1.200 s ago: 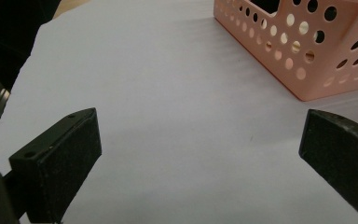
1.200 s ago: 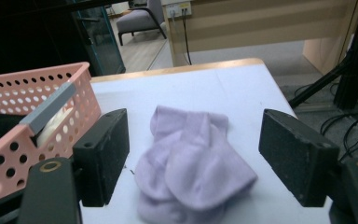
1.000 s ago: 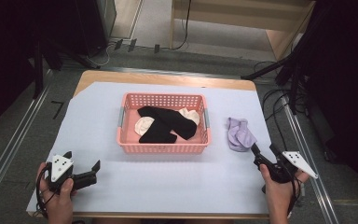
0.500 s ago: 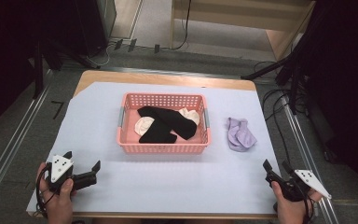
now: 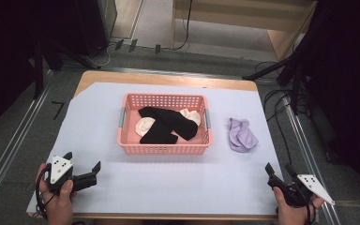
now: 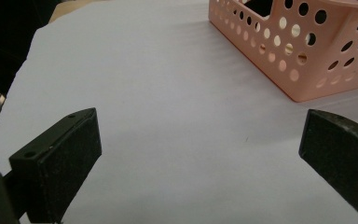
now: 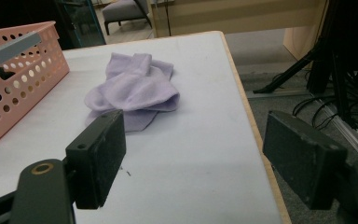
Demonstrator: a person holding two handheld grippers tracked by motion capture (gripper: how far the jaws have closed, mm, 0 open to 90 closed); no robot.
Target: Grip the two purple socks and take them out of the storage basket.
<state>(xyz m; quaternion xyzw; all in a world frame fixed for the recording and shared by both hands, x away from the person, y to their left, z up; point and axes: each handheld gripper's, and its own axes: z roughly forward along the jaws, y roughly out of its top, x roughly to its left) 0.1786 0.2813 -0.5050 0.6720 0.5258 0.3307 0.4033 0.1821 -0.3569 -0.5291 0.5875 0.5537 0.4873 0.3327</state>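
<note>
A pink perforated basket (image 5: 163,148) stands mid-table with black socks (image 5: 165,123) and cream socks (image 5: 145,125) inside. To its right a lilac pair of socks (image 5: 241,134) lies in a loose heap on the white sheet, also seen ahead of my right gripper (image 7: 193,154) as the lilac socks (image 7: 133,91). My left gripper (image 5: 81,165) rests open at the front left corner, and the basket's corner (image 6: 307,51) is ahead of it to the right. My right gripper (image 5: 279,170) is open at the front right corner, nothing between its jaws.
The white sheet (image 5: 178,183) covers the wooden table; its right edge (image 7: 251,121) runs close beside my right gripper. Cables and black stand legs (image 5: 290,70) lie on the floor to the right. Open sheet lies in front of the basket.
My right gripper has pulled back from near the lilac socks to the front right corner of the table. The left gripper has stayed put.
</note>
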